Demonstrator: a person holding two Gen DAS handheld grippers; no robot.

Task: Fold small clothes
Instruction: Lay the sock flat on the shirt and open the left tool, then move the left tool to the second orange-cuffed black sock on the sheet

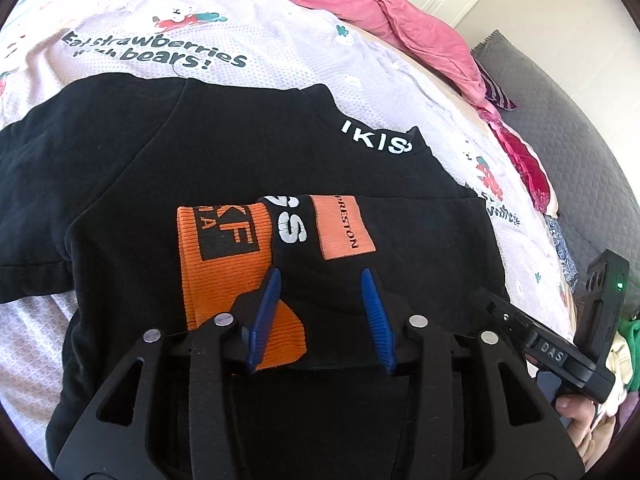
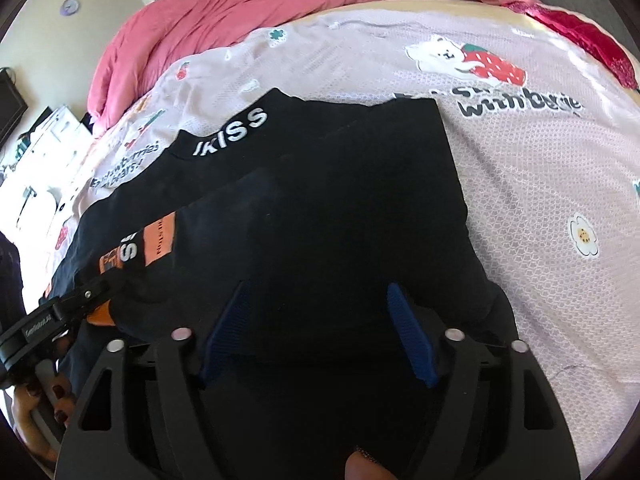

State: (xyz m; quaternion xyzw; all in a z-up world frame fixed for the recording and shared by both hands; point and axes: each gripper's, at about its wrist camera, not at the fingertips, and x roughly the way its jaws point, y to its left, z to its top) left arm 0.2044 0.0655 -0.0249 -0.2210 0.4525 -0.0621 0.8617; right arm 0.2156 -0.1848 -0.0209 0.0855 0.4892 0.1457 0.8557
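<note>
A black top (image 1: pixel 168 152) with white "IKISS" lettering on its collar lies partly folded on the bed; it also shows in the right wrist view (image 2: pixel 340 208). An orange ribbed cuff (image 1: pixel 224 264) and an orange label (image 1: pixel 344 228) lie on the folded part. My left gripper (image 1: pixel 322 276) is open, its blue fingers (image 1: pixel 264 312) low over the cuff and black fabric. My right gripper (image 2: pixel 318 292) is open, its blue fingers (image 2: pixel 412 340) over the black fabric's near edge. The left gripper also shows at the left of the right wrist view (image 2: pixel 72 304).
The bed has a pale sheet (image 2: pixel 520 184) printed with bears and strawberries. A pink duvet (image 2: pixel 224 12) is bunched at the far side. A grey mat (image 1: pixel 560 120) and red cloth (image 1: pixel 524 168) lie at the right. The right gripper's body (image 1: pixel 560 344) is at the right edge.
</note>
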